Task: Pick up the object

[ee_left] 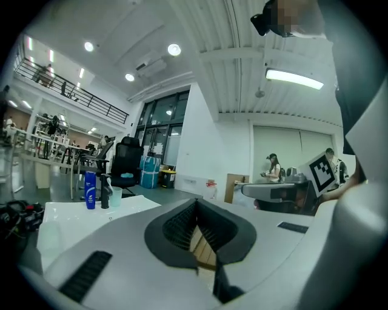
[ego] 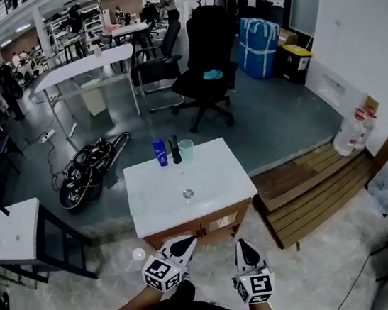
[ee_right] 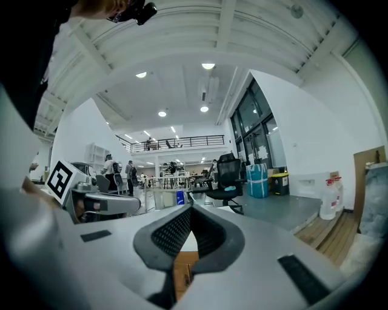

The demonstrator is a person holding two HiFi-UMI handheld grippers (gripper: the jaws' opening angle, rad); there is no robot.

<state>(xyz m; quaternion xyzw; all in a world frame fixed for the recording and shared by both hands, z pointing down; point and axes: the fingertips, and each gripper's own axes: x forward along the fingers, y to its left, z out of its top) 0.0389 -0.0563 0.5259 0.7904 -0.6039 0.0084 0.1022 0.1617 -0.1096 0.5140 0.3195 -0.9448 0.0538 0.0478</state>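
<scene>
The worktop (ego: 213, 171) is showing a smooth, white, faintly glossy top over a brown wooden front. The blue bottle (ego: 159, 151) is looking like shiny plastic, and the cup (ego: 185, 149) like translucent plastic. The left hand-held gripper (ee_left: 195, 209) and the right hand-held gripper (ee_right: 191, 212) are showing matt grey plastic shells around black ribbed pads (ee_left: 179, 224).

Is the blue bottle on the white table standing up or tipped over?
Upright: the blue bottle stands on its base beside a dark bottle and a cup.
</scene>
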